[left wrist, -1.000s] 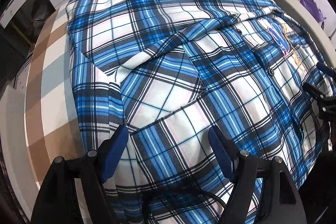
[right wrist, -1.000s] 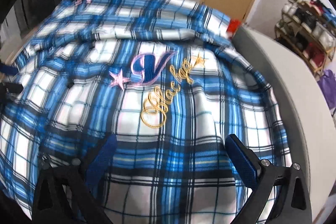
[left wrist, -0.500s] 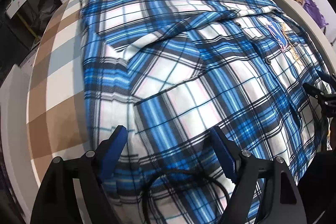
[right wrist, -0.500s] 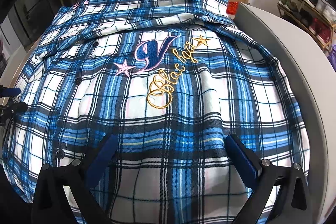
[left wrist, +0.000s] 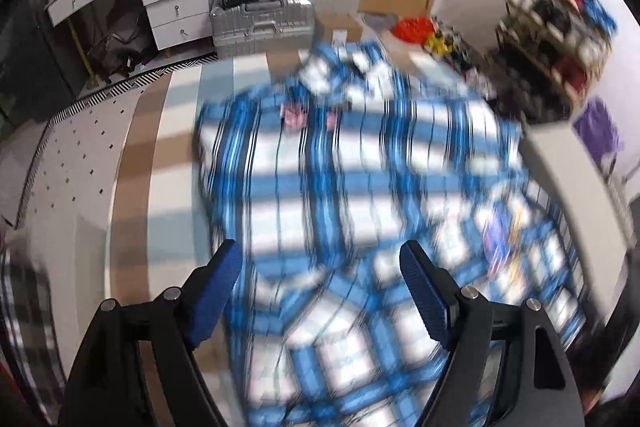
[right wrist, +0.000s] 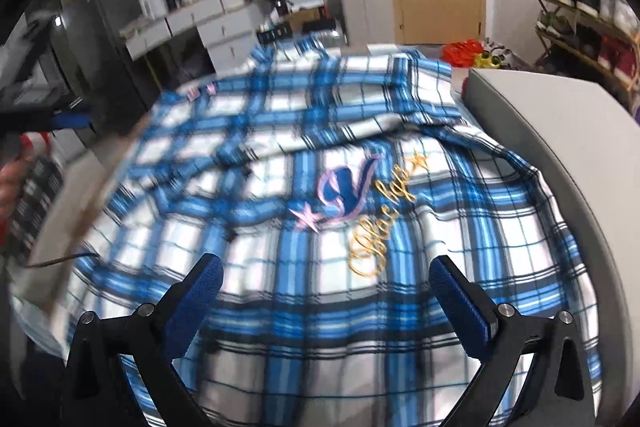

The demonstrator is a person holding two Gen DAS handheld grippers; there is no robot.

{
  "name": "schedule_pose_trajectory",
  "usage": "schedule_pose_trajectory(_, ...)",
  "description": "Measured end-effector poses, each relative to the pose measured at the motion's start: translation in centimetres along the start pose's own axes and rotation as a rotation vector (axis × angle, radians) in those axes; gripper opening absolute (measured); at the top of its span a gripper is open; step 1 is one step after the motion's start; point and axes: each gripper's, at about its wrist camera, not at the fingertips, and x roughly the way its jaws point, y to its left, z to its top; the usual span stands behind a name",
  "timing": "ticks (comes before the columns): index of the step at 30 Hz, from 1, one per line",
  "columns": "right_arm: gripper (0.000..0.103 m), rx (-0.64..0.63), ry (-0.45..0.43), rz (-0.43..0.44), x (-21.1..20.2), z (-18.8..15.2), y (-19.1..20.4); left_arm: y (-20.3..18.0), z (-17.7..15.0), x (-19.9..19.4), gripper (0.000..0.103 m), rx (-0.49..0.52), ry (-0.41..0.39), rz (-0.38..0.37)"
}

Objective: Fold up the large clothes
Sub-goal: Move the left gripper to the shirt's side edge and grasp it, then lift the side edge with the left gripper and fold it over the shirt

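One plaid shirt point(right wrist: 360, 155), two hand-held grippers, perhaps two pink patches point(left wrist: 296, 115).

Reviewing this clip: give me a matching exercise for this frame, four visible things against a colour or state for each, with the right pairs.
Things:
1. plaid shirt
2. script lettering
3. suitcase
4. left gripper

Colour or state:
A. gold embroidery
B. silver, ribbed, standing beyond the table
C. jaws apart, nothing pinched
D. blue and white, spread over the table

Pairs: 1-D, 2-A, 3-B, 4-C
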Motion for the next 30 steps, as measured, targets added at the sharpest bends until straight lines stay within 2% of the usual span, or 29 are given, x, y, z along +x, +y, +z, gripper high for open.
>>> schedule_pose_trajectory(4, 0.103, 0.01, -0.026, 0.063, -0.9, 0.4, 0.4, 0.4, 5.4, 2.1, 0.078, -0.066, 0.018, -0.009)
schedule_pose_trajectory(6, 0.103, -0.013, -0.025, 0.084, -0.8, 0.5, 0.7, 0.3, 8.8, 4.9, 0.078, -0.113, 0.036, -0.007)
schedule_pose_trajectory(8, 0.103, -0.031, -0.011, 0.113, -0.6, 0.5, 0.9, 0.4, 10.7, 7.2, 0.078, -0.141, 0.072, -0.016)
schedule_pose_trajectory(11, 0.103, -0.033, 0.024, 0.164, -0.1, 0.4, 0.6, 0.5, 14.3, 12.8, 0.078, -0.203, 0.142, -0.048)
schedule_pose_trajectory(16, 0.103, -0.047, 0.058, 0.205, 0.5, -0.1, -0.3, 0.2, 19.5, 19.2, 0.078, -0.219, 0.158, -0.02)
schedule_pose_trajectory(18, 0.103, -0.029, 0.088, 0.215, 1.1, -0.2, -1.1, 0.1, 20.8, 21.0, 0.078, -0.206, 0.135, 0.028)
schedule_pose_trajectory(20, 0.103, 0.002, 0.113, 0.232, 1.6, -0.3, -1.9, 0.4, 21.3, 22.6, 0.078, -0.192, 0.102, 0.179)
schedule_pose_trajectory(21, 0.103, 0.025, 0.123, 0.235, 1.9, -0.2, -2.4, 0.6, 21.4, 23.1, 0.078, -0.194, 0.083, 0.228)
schedule_pose_trajectory(23, 0.103, 0.048, 0.132, 0.235, 2.2, -0.1, -2.9, 1.4, 21.4, 23.9, 0.078, -0.208, 0.076, 0.227)
schedule_pose_trajectory(25, 0.103, 0.057, 0.13, 0.228, 2.4, -0.1, -3.3, 2.6, 20.9, 24.4, 0.077, -0.273, 0.067, 0.147)
schedule_pose_trajectory(26, 0.103, 0.061, 0.132, 0.231, 2.4, -0.1, -3.4, 3.0, 20.5, 24.2, 0.073, -0.297, 0.057, 0.11)
schedule_pose_trajectory(27, 0.103, 0.065, 0.136, 0.238, 2.4, -0.2, -3.4, 3.2, 20.2, 24.1, 0.049, -0.308, 0.055, 0.095)
schedule_pose_trajectory(28, 0.103, 0.067, 0.139, 0.242, 2.3, -0.2, -3.3, 3.3, 19.8, 24.2, 0.032, -0.312, 0.071, 0.086)
schedule_pose_trajectory(29, 0.103, 0.065, 0.138, 0.244, 2.3, -0.2, -3.1, 3.5, 19.8, 24.4, 0.006, -0.318, 0.098, 0.083)
schedule_pose_trajectory(30, 0.103, 0.057, 0.137, 0.246, 2.2, -0.2, -2.9, 3.8, 19.1, 24.5, 0.004, -0.344, 0.123, 0.061)
